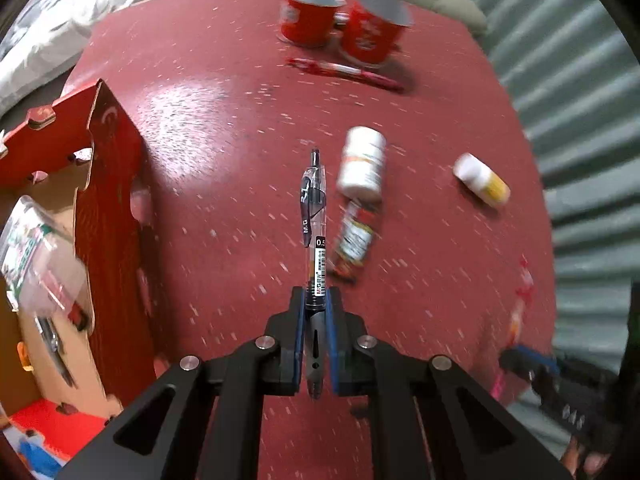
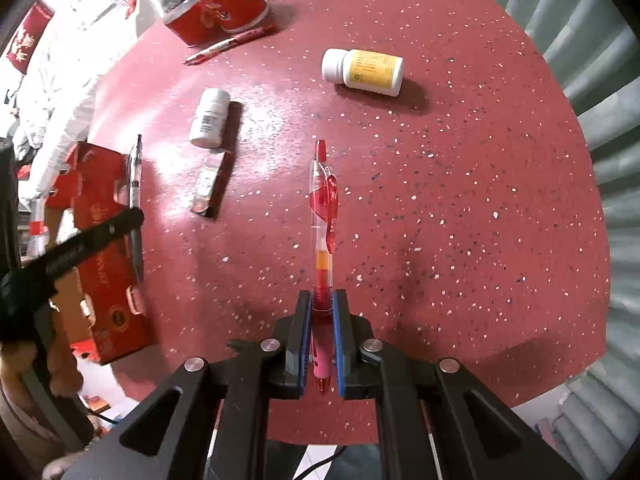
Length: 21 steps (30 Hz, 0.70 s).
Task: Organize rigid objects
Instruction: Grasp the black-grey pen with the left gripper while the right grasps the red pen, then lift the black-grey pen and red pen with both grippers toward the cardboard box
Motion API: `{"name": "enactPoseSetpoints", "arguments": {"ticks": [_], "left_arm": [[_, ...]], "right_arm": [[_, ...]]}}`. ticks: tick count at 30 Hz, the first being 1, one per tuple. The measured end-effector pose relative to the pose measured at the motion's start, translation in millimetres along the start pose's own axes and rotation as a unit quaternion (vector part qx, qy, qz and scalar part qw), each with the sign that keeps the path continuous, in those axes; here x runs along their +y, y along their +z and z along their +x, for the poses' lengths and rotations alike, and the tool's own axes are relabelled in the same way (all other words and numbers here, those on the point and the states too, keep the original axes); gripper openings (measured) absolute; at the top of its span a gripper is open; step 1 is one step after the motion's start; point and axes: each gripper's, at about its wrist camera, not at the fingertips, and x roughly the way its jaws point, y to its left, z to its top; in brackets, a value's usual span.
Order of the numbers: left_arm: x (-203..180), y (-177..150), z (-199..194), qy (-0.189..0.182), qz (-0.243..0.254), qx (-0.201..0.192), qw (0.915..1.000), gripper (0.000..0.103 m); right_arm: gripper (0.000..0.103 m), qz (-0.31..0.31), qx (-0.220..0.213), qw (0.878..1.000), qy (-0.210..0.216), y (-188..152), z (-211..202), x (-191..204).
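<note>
My left gripper (image 1: 315,294) is shut on a clear pen with black ink (image 1: 313,216), which sticks out forward above the round red table (image 1: 208,128). My right gripper (image 2: 323,297) is shut on a clear red pen (image 2: 323,208), held the same way over the table. From the right wrist view the left gripper (image 2: 134,216) and its black pen (image 2: 134,184) hang over the red cardboard box (image 2: 102,240). On the table lie a white bottle (image 1: 362,164), a small dark bottle (image 1: 354,242), a yellow-labelled white bottle (image 2: 362,70) and another red pen (image 1: 346,74).
Two red mugs (image 1: 310,16) (image 1: 374,30) stand at the far side of the table. The open box (image 1: 104,216) at the left holds a clear packet (image 1: 32,248) and other items. A hand (image 2: 36,356) holds the left gripper. Corrugated grey-green wall (image 1: 580,120) lies to the right.
</note>
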Motion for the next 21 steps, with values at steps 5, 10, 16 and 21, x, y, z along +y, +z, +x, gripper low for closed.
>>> {"name": "enactPoseSetpoints", "arguments": {"ticks": [5, 10, 16, 21], "left_arm": [[-21, -29, -24, -0.012, 0.039, 0.002, 0.9992, 0.010], [-20, -55, -48, -0.010, 0.054, -0.003, 0.9985, 0.010], [7, -74, -79, -0.008, 0.042, -0.029, 0.9986, 0.010], [53, -90, -98, 0.012, -0.025, -0.055, 0.9981, 0.010]], "right_arm": [[0.011, -0.003, 0.003, 1.000, 0.014, -4, -16, -1], [0.011, -0.016, 0.006, 1.000, 0.018, -4, -16, 8], [0.011, -0.072, 0.006, 0.997, 0.031, 1, -24, 52], [0.011, -0.138, 0.006, 0.990, 0.041, 3, -31, 103]]}}
